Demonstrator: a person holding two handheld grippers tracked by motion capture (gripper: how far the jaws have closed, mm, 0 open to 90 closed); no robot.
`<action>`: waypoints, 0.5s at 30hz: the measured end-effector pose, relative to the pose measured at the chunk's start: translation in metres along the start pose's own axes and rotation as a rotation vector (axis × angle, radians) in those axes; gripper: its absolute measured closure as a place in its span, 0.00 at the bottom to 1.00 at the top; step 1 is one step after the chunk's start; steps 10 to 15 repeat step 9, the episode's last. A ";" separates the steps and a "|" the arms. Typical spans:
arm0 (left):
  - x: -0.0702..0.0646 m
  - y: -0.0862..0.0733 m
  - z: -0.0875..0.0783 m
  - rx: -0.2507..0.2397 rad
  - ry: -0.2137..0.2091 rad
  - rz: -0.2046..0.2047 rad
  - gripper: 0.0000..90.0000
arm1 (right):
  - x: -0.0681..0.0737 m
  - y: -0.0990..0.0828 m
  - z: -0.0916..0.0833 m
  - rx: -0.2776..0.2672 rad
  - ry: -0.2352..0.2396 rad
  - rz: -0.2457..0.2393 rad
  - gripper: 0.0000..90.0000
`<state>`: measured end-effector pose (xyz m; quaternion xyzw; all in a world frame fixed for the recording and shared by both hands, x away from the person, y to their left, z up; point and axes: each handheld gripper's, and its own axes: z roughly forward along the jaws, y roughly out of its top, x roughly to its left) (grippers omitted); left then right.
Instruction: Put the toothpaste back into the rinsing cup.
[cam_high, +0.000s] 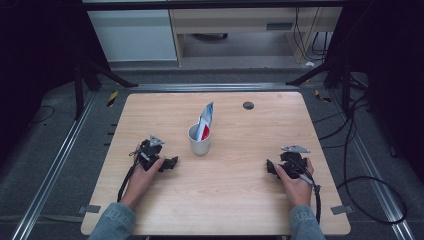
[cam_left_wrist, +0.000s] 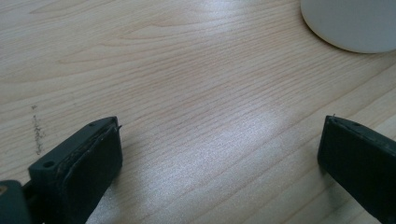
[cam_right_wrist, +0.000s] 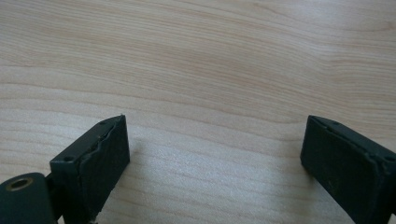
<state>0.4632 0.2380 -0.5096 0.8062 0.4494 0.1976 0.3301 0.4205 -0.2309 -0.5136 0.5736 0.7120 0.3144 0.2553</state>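
Note:
A white cup (cam_high: 199, 140) stands upright near the middle of the wooden table (cam_high: 235, 200). A red, white and blue tube (cam_high: 205, 121) leans out of it toward the back right. My left gripper (cam_high: 173, 162) rests on the table to the cup's left, held by a hand, jaws wide open and pointing right. In the left gripper view the left gripper (cam_left_wrist: 219, 144) holds only bare wood, with the cup's base (cam_left_wrist: 350, 23) at top right. My right gripper (cam_high: 269, 167) lies at the right, open and pointing left; between the right gripper's (cam_right_wrist: 215, 144) jaws is bare table.
A small dark round grommet (cam_high: 248, 105) sits in the table near its back edge. Metal rails (cam_high: 55, 165) run along the floor on both sides. Cables (cam_high: 370, 195) trail on the floor at the right, and tripod legs (cam_high: 107, 75) stand behind the table.

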 end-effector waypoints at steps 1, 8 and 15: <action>0.000 0.000 0.000 0.000 0.000 0.000 0.00 | 0.000 0.000 0.001 -0.002 0.002 -0.004 0.09; 0.000 0.001 0.001 0.000 0.000 0.000 0.00 | 0.008 0.004 0.006 0.017 -0.013 0.009 0.01; 0.000 0.001 0.001 0.000 0.001 0.000 0.00 | 0.009 0.005 0.006 0.022 -0.017 0.022 0.01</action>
